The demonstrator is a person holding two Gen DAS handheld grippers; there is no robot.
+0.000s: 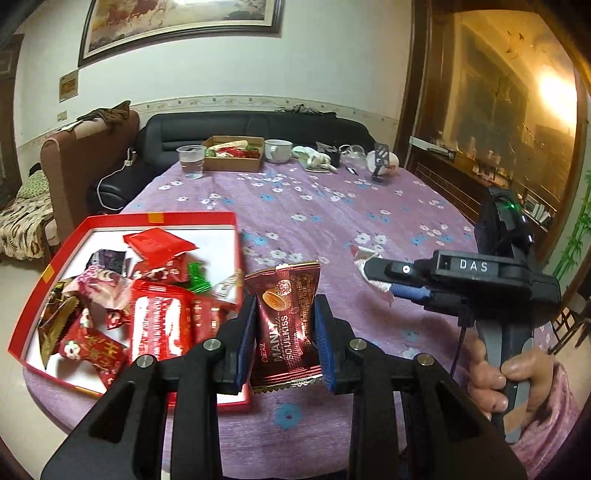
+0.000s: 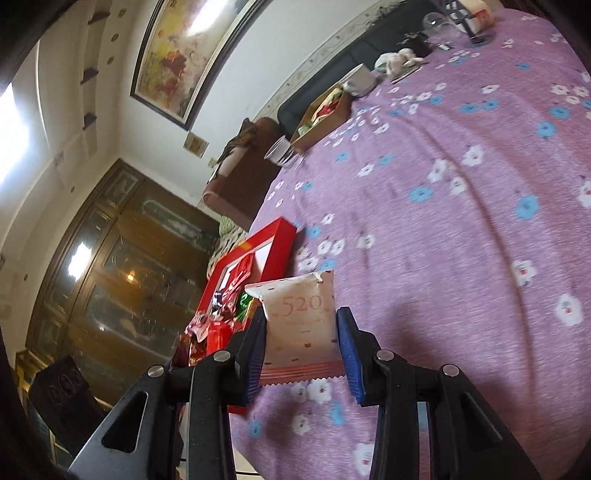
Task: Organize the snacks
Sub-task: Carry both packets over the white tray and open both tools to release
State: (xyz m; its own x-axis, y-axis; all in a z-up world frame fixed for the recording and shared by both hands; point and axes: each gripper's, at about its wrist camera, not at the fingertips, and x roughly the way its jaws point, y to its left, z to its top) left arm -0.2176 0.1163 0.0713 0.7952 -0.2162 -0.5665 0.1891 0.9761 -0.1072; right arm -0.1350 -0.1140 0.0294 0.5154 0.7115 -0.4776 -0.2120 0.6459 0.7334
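L gripper [image 1: 285, 328]: my jaws clamp a dark red packet [image 1: 286, 325], held above the table just beside the red box [image 1: 122, 221], R of it.
R gripper [image 2: 301, 349]: my jaws pinch a white packet [image 2: 300, 325] marked 520, lifted over the cloth near the box's corner.
Box: on L table edge, w/ mixed red wrappers [image 1: 155, 321] inside.
Surface: purple floral cloth [image 1: 332, 206].
Far end: cup [image 1: 191, 160], brown tray [image 1: 233, 153], mug [image 1: 277, 150].
Room: black sofa [image 1: 251, 127], framed painting [image 1: 177, 26] on the wall.

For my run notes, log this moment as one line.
left claw: shut on dark red snack packet | right claw: shut on white 520 packet | red box: holds snacks
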